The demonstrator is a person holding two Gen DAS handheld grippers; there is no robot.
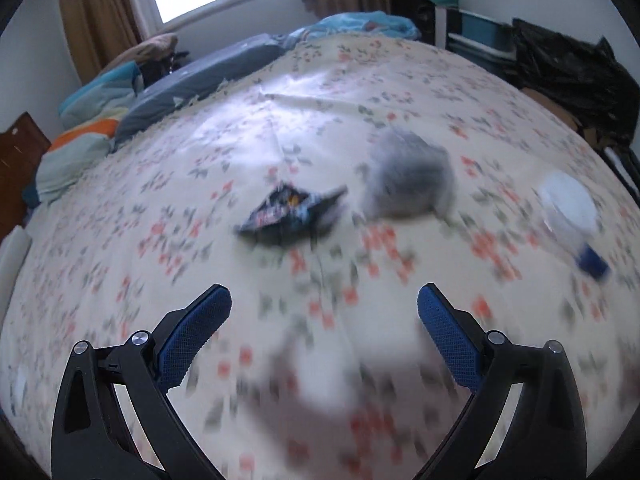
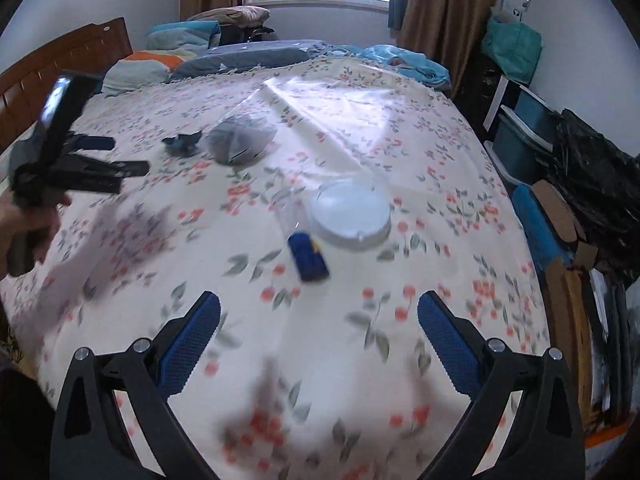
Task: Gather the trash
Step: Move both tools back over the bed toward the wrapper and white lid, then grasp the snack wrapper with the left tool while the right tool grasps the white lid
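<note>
Your left claw [image 1: 324, 312] and right claw [image 2: 319, 316] both stand spread wide with nothing between the pads, above the floral bedspread [image 2: 360, 128]. Nearest the right claw lies a clear plastic bottle [image 2: 298, 228] on its side with a blue cap [image 2: 308, 256]; its contents cannot be told. Touching it is a white round lid [image 2: 351, 216]. Further off, the dark snack wrapper [image 1: 290, 216] lies just beside a grey crumpled bag [image 1: 408, 176]; blur hides what the bag contains. Beyond the bed's right edge sits a black trash bag [image 2: 600, 184] by blue storage bins [image 2: 524, 132], contents not visible.
</note>
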